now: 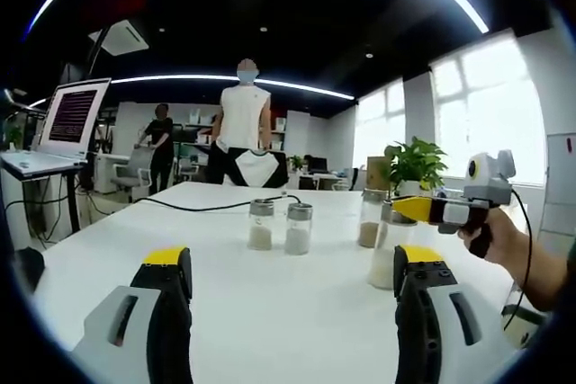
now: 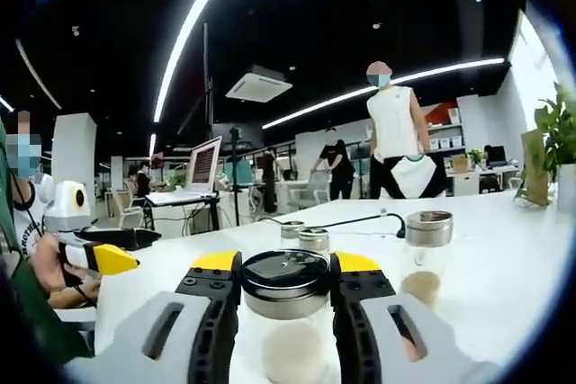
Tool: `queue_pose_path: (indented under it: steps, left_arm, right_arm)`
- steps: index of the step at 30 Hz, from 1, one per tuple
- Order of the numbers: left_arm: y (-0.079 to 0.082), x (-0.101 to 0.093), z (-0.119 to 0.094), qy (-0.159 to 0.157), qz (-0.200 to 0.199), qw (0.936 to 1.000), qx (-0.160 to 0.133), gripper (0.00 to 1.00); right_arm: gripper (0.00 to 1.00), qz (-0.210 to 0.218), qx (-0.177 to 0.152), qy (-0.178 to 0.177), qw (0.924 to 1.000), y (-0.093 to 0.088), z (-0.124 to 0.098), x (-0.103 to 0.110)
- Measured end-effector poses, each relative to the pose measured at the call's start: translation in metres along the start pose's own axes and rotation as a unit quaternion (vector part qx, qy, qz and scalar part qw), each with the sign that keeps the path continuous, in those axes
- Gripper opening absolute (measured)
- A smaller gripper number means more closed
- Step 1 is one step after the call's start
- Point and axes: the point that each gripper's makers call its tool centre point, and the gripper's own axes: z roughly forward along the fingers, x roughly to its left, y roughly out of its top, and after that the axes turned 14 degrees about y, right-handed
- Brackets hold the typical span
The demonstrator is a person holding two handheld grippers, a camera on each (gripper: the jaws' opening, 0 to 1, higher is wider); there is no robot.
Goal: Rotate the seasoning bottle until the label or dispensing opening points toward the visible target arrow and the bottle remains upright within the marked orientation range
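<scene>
While the right gripper [image 2: 286, 287] is clamping the clear metal-capped seasoning bottle [image 2: 286, 281] on the white table [image 1: 225, 267], the left gripper [image 1: 292, 290] is hanging open; no arrow visible, rotation unconfirmed.

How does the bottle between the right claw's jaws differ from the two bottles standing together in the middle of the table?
The held bottle sits between the jaws of the right claw; the middle pair stands free on the white table. The held bottle is alone near the table's right side; the pair stands side by side. All have metal lids and pale seasoning.

Seasoning bottle [image 2: 286, 312] — upright, dark-lidded, half-full
</scene>
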Motion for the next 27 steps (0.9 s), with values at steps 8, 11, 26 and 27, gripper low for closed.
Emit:
queue_pose_path:
  steps: [8, 11, 26, 27]
  left_arm:
    - [0.0004, 0.0009, -0.0005, 0.001, -0.002, 1.0, -0.001, 0.98]
    - [0.0004, 0.0009, -0.0006, 0.001, -0.002, 1.0, -0.001, 0.98]
    - [-0.0009, 0.0019, 0.0002, 0.002, -0.004, 1.0, 0.003, 0.97]
    - [-0.001, 0.0024, 0.0004, 0.003, -0.004, 1.0, 0.003, 0.97]
  right_arm:
    - [0.37, -0.002, 0.0, -0.025, 0.9997, -0.0003, -0.0006, -0.0008]
    - [0.38, 0.001, 0.006, -0.039, 0.9992, -0.0003, -0.0006, -0.0021]
    - [0.38, -0.004, 0.021, -0.077, 0.9968, -0.0016, -0.0019, -0.0063]
    - [0.38, -0.004, 0.021, -0.077, 0.9968, -0.0016, -0.002, -0.0066]
